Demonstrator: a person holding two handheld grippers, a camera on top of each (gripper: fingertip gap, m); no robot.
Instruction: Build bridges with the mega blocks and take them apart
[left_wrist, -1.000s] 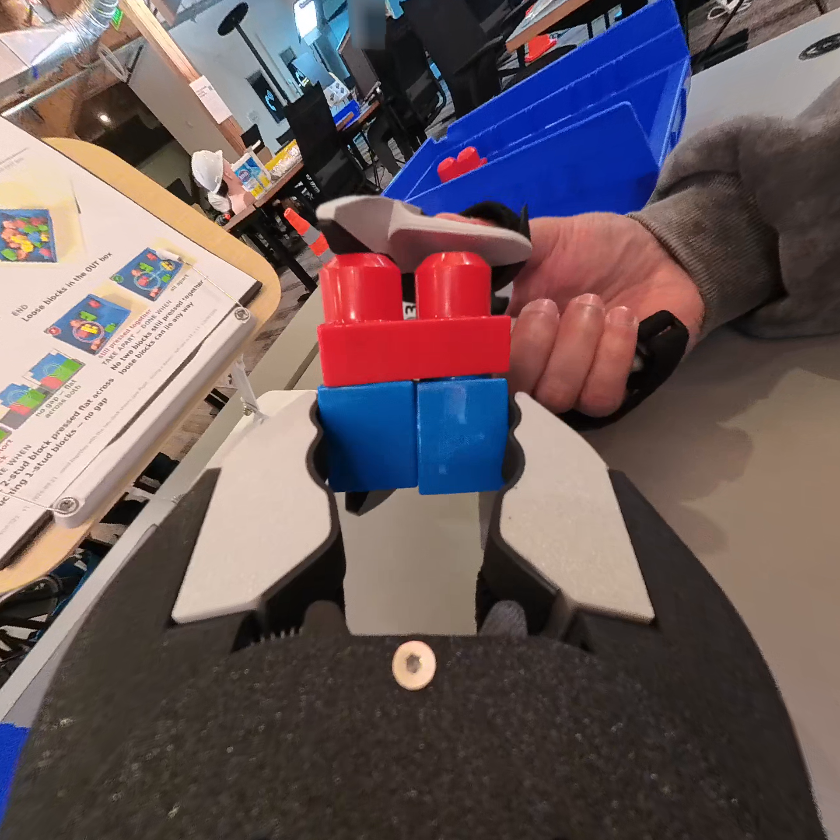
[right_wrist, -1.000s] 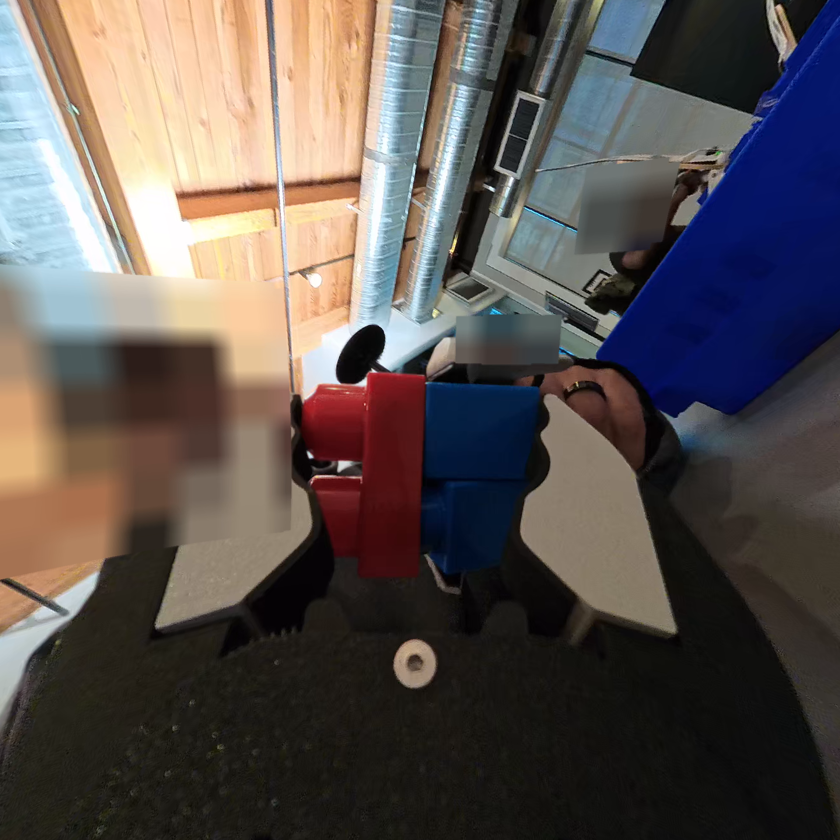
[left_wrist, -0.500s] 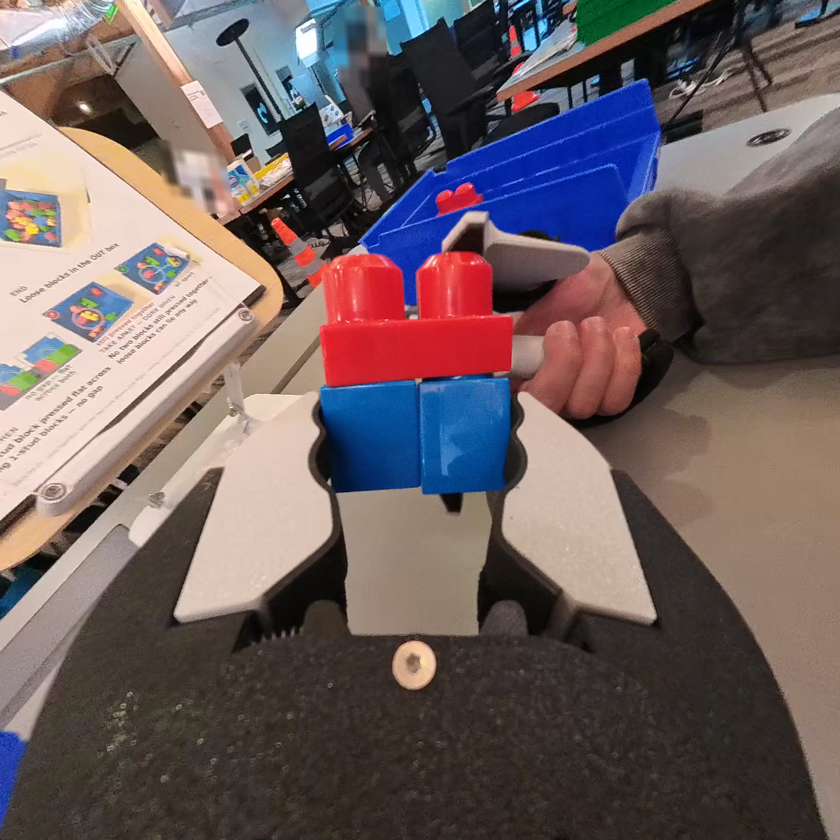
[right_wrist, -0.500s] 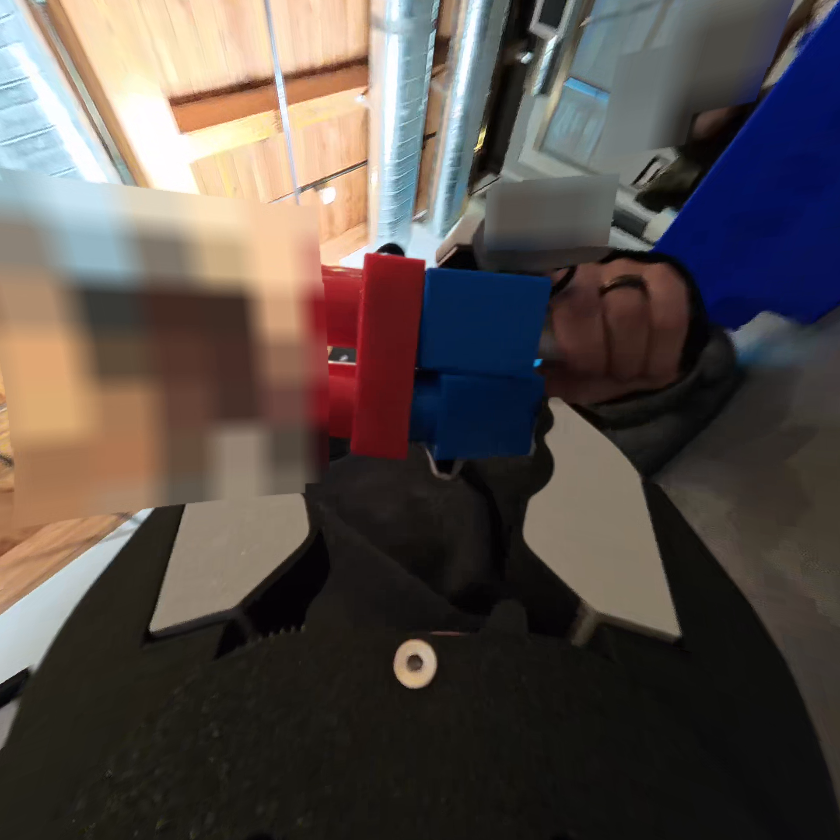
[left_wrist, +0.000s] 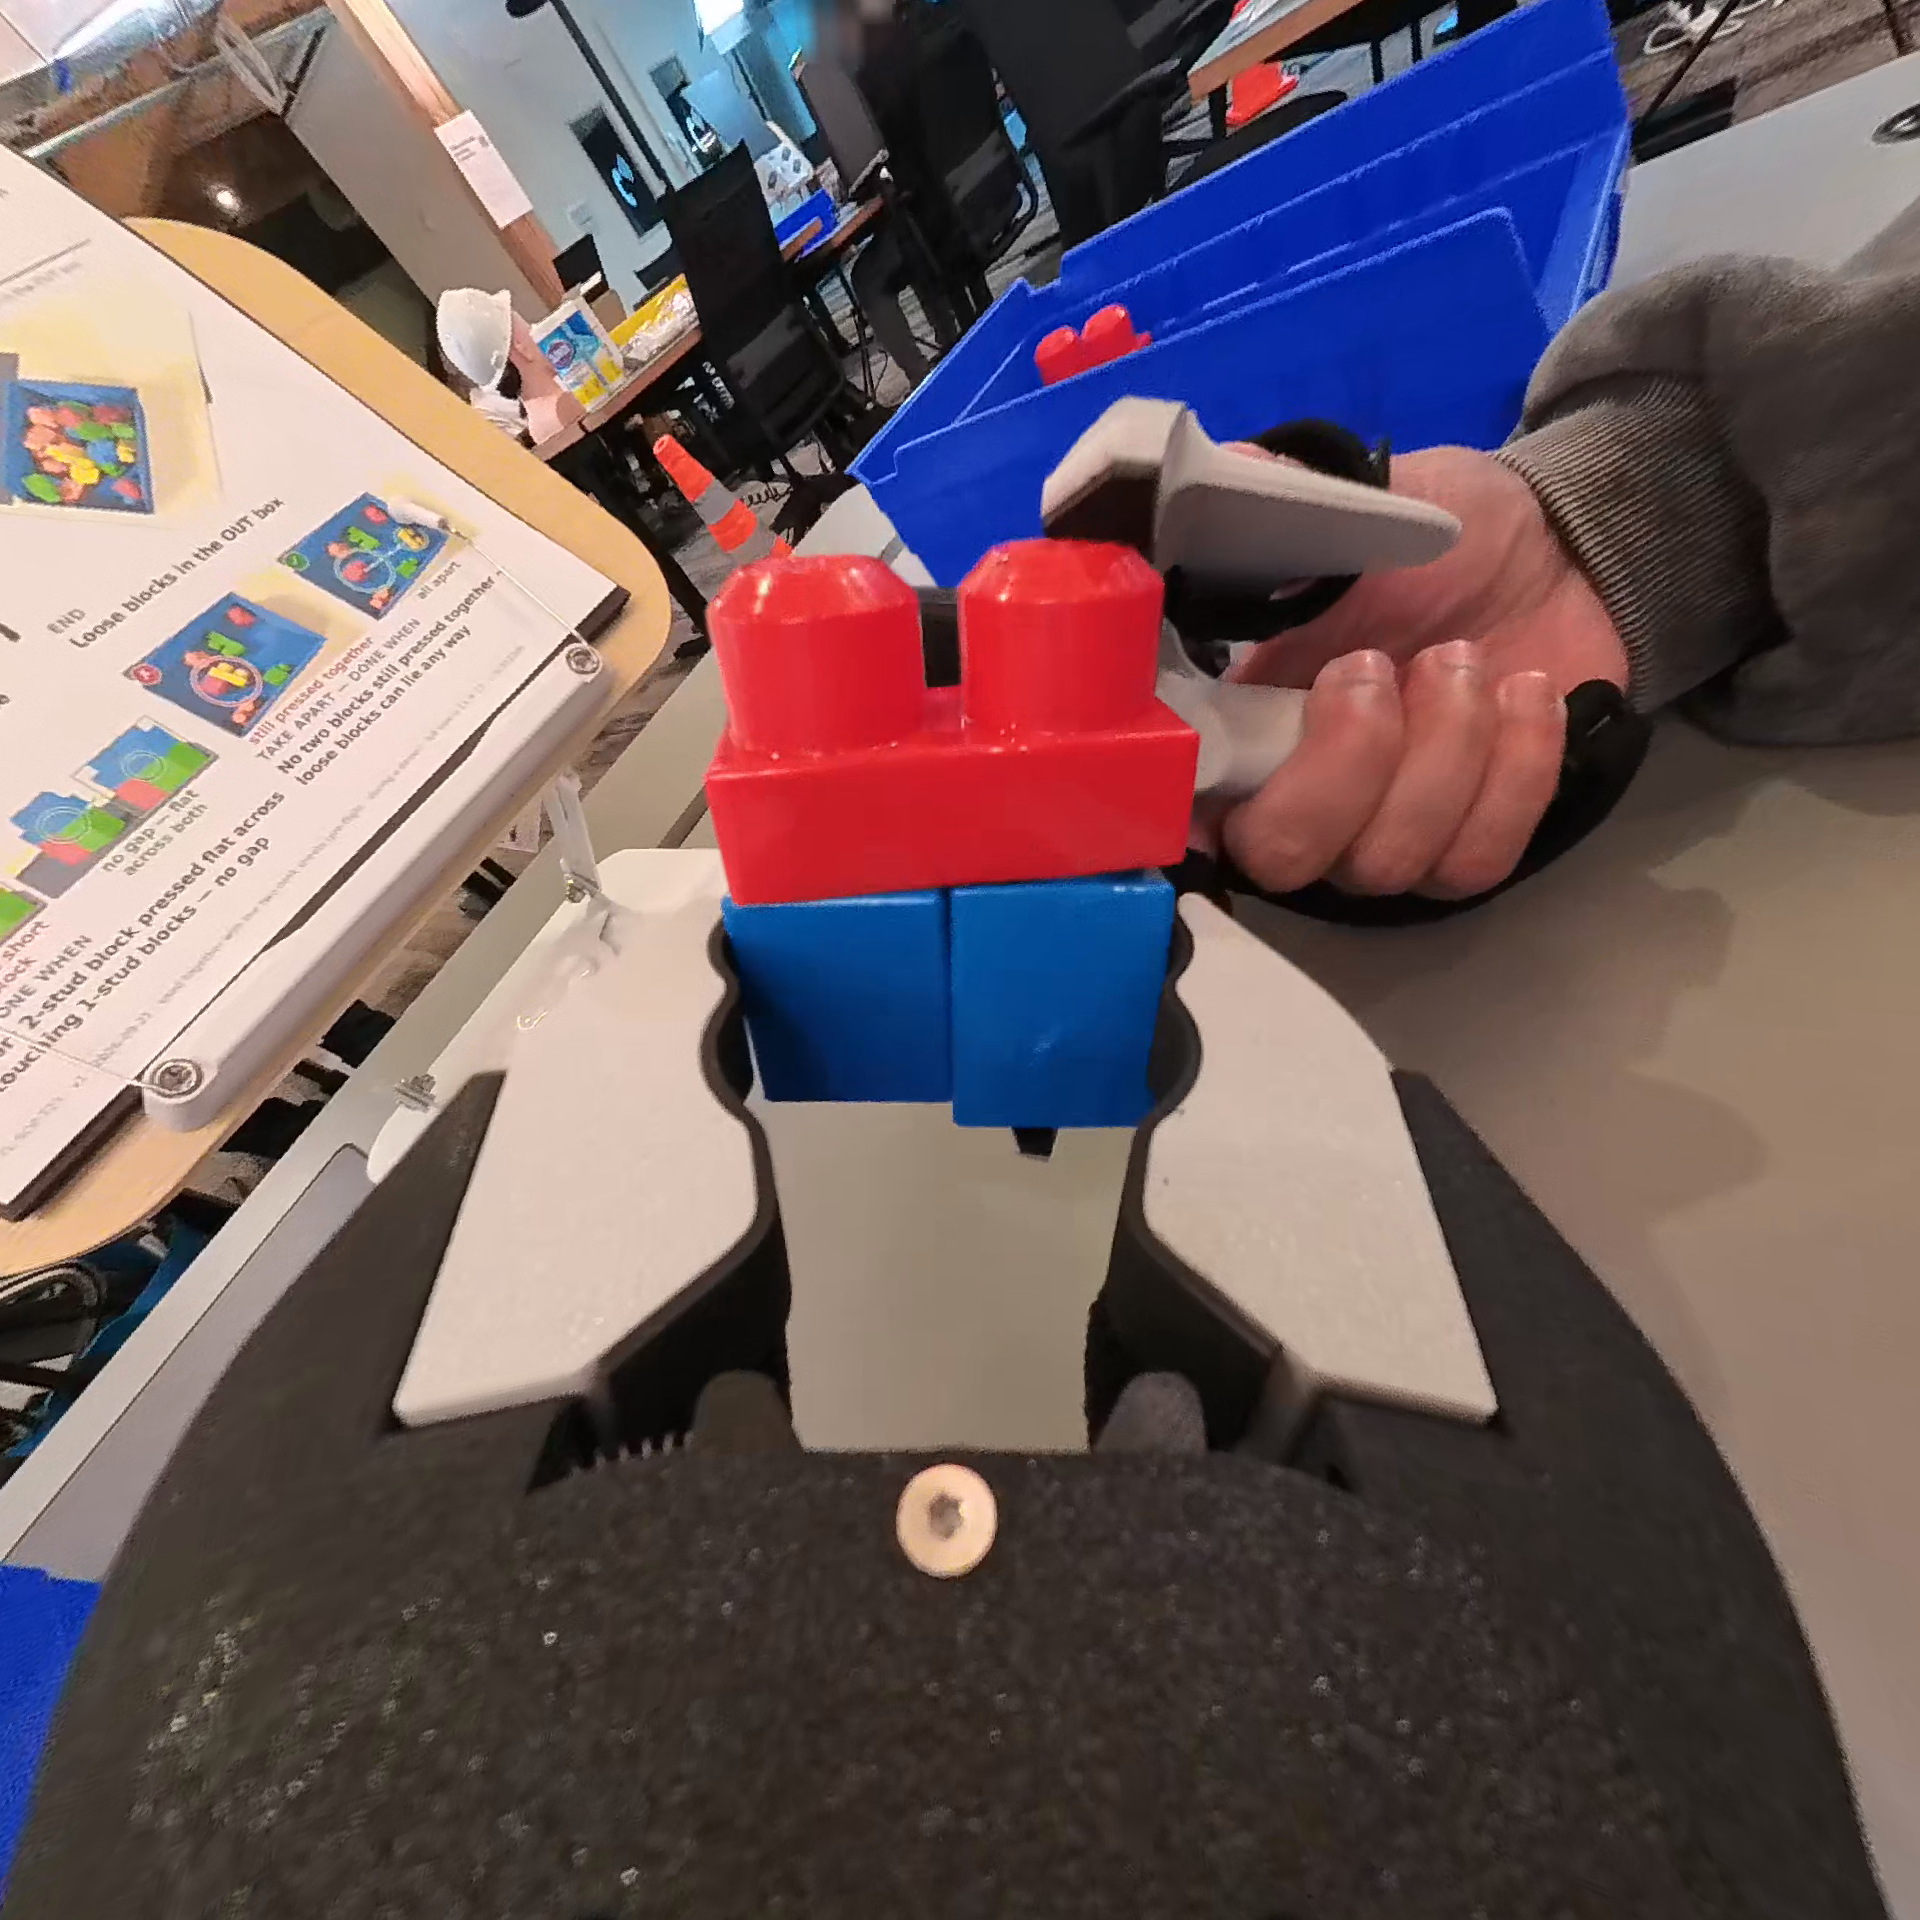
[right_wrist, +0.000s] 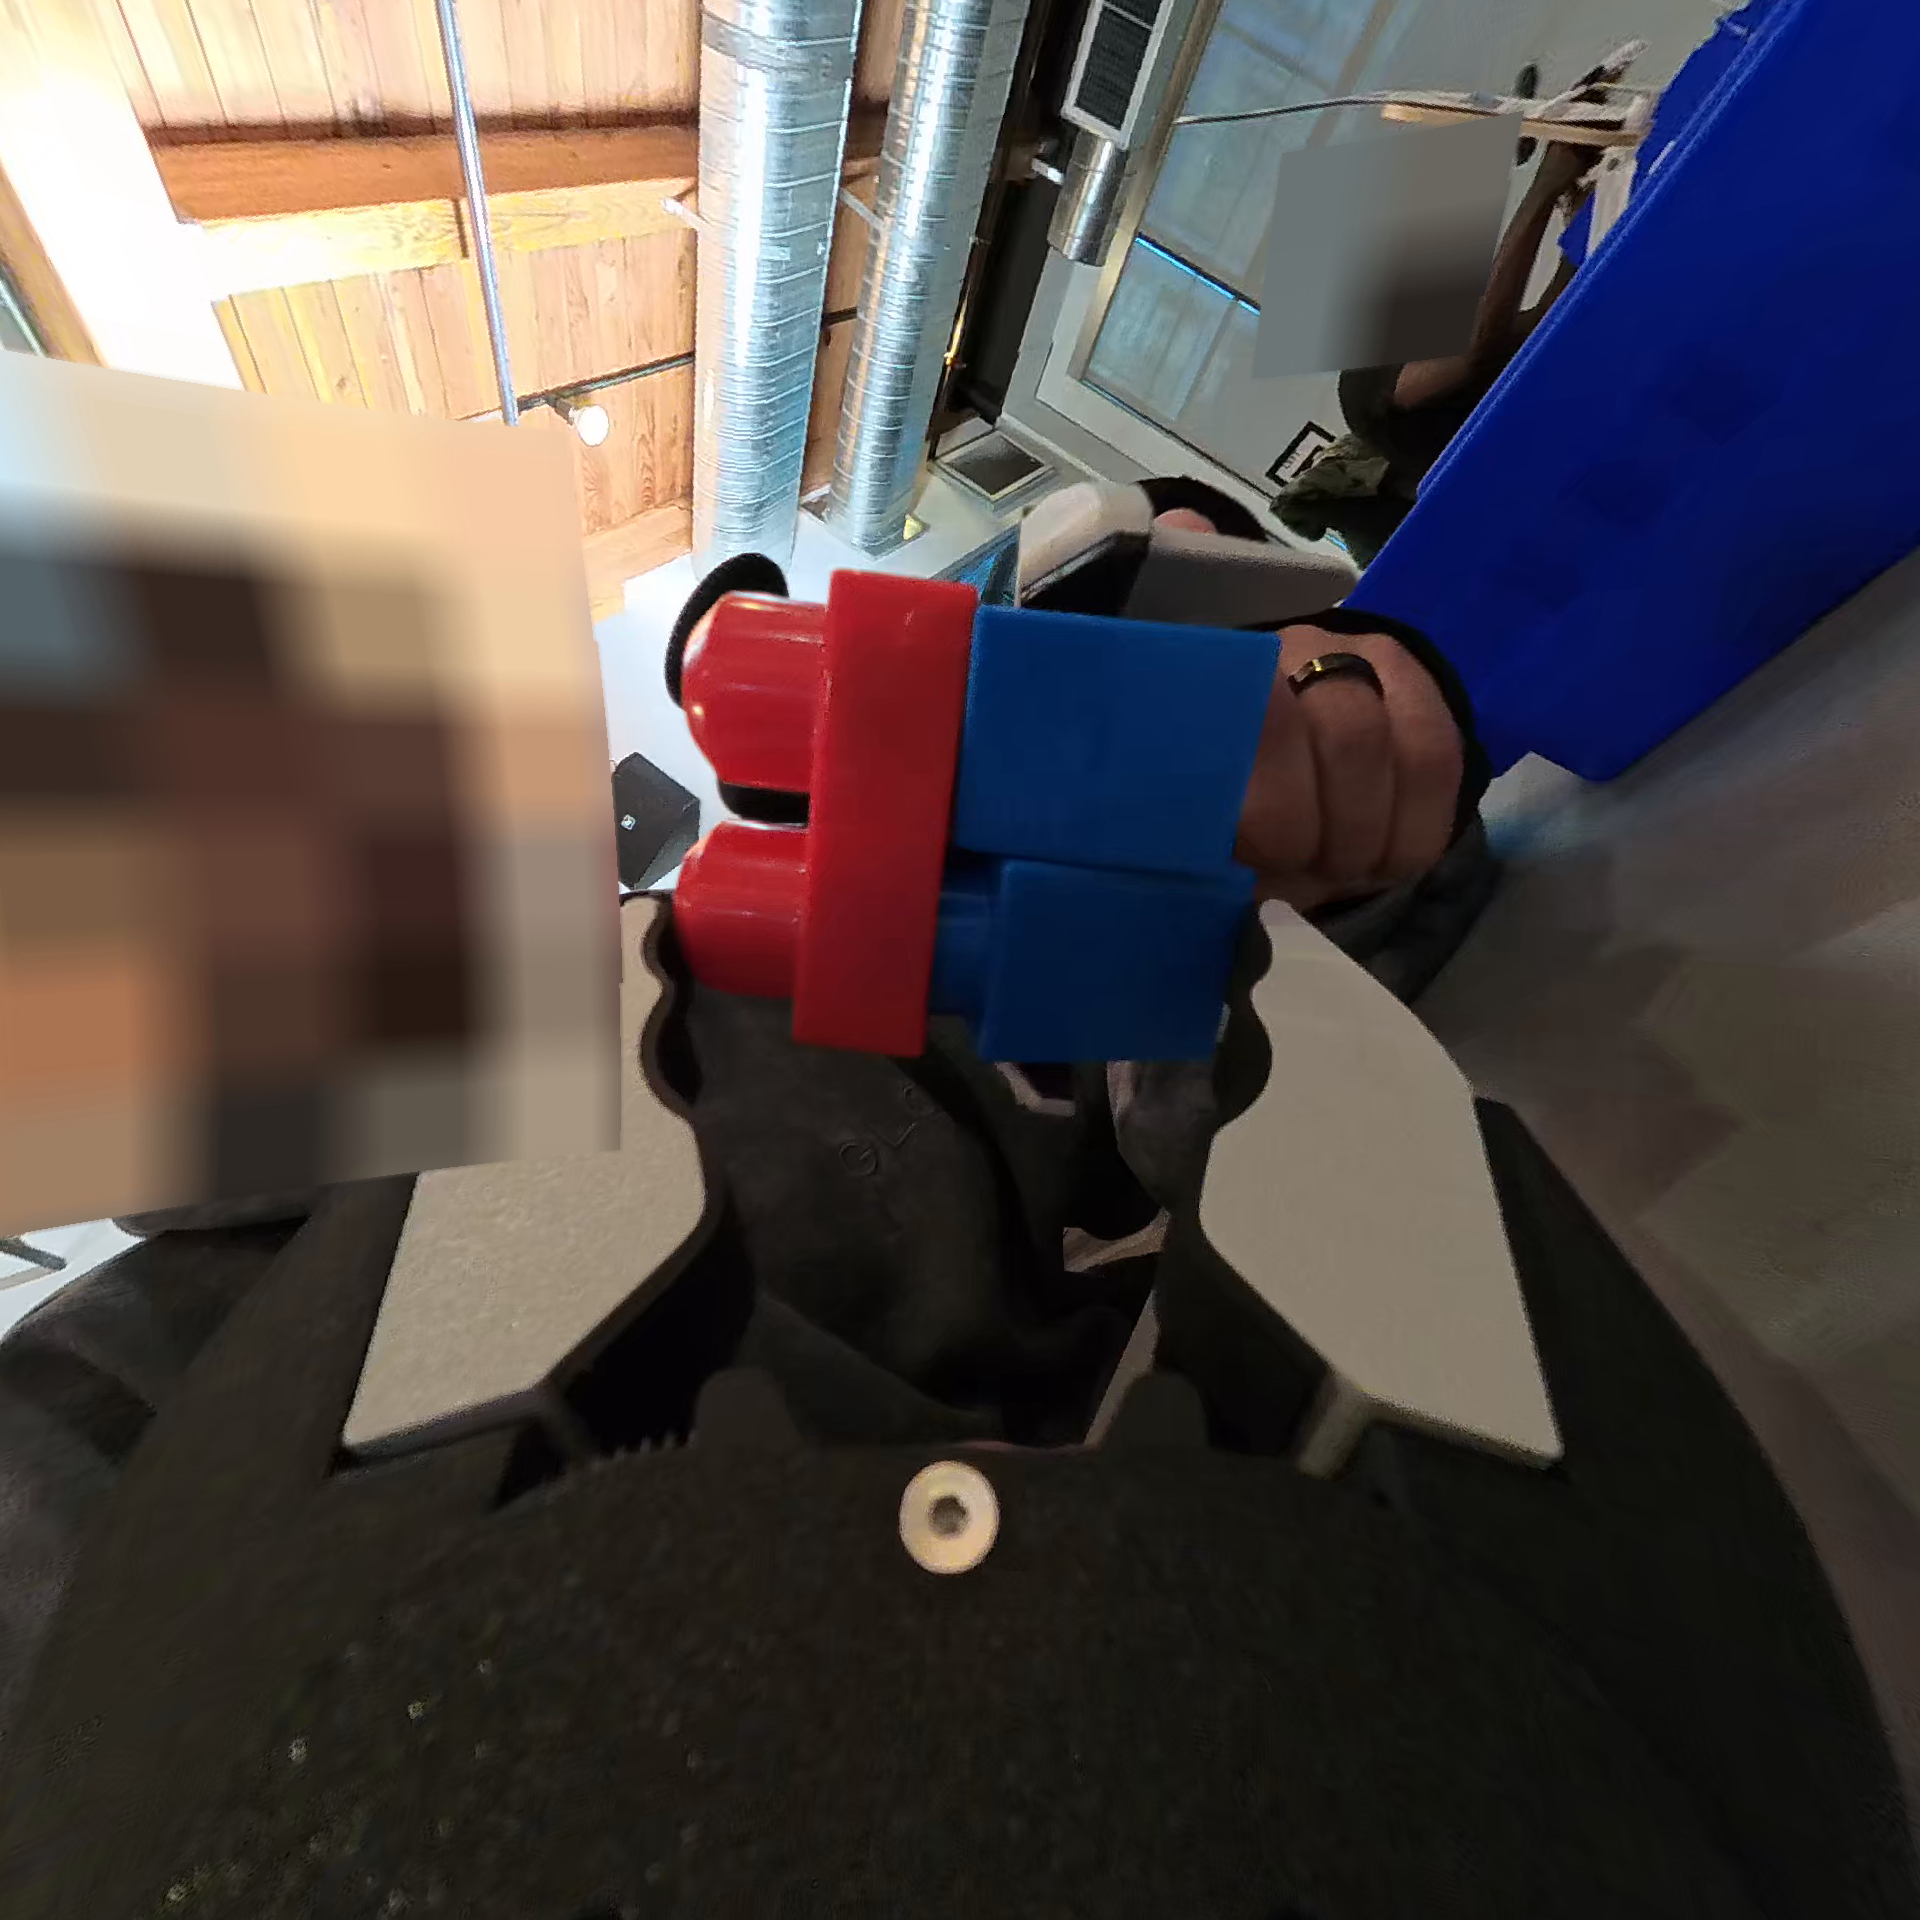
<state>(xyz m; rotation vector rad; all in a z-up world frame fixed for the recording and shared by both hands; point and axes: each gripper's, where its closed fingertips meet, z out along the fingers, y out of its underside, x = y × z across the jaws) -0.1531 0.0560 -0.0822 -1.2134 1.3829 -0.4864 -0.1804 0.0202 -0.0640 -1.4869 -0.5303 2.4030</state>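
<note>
The small bridge is a red two-stud plastic block pressed across two blue one-stud plastic blocks. It looks light, rigid and smooth-sided, held together only by stud friction, so a firm pinch on flat faces should carry it, while a twist or a pull on the red cap would probably part it. One blue block sits a little askew in the right wrist view, which suggests the joints are not tight.

The left hand-held gripper pinches the pair of blue blocks between its fingertips, one pad on each outer side; the red block stands just above the fingers, clear of the grey worktop.

The right hand-held gripper is spread wide around the bridge lengthwise, one finger near the red studs, the other beside the base of the blue blocks; contact cannot be told, and it grips nothing. Beyond it sits a blue plastic bin.
</note>
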